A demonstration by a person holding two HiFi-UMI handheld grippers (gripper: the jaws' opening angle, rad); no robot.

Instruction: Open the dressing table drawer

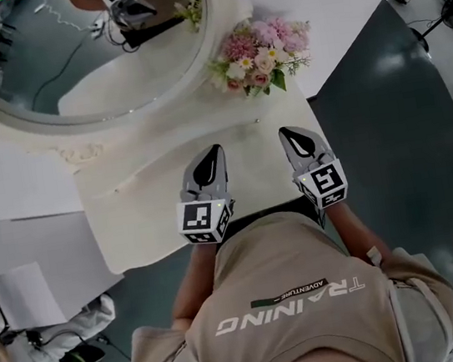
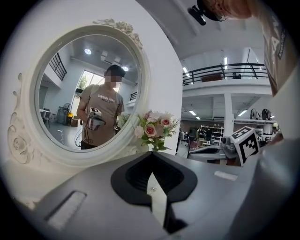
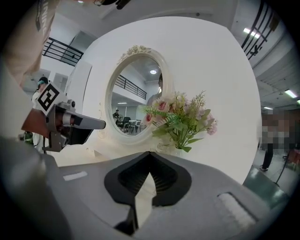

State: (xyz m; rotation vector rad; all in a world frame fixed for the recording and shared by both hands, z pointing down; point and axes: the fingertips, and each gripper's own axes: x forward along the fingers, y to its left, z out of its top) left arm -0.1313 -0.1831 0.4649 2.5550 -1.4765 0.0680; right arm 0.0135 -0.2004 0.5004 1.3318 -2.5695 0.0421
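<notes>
- Dressing table (image 1: 148, 217), cream with a curved front edge, stands against a white wall directly in front of the person. From above only its top shows, so the drawer front cannot be made out.
- A small knob (image 1: 256, 120) sits on the raised back ledge, just below the flowers (image 1: 262, 52). I cannot tell whether it belongs to the drawer.
- An oval mirror (image 1: 66, 65) in an ornate frame rises behind the ledge, with the flowers at its right.
- The left gripper (image 1: 215, 153) hangs over the tabletop, pointing away from the person toward the mirror and tipped slightly down. Its jaws are pressed together with nothing between them.
- The right gripper (image 1: 287, 135) hangs beside it at about the same height, apart from it. Its jaws are also clenched on nothing.
- The two tips lean inward toward each other, while the marker cubes (image 1: 205, 219) at the rear sit over the table's front edge.
- Both forearms are bent forward from the torso, elbows close to the body.
- Neither gripper touches the table, knob or flowers.
</notes>
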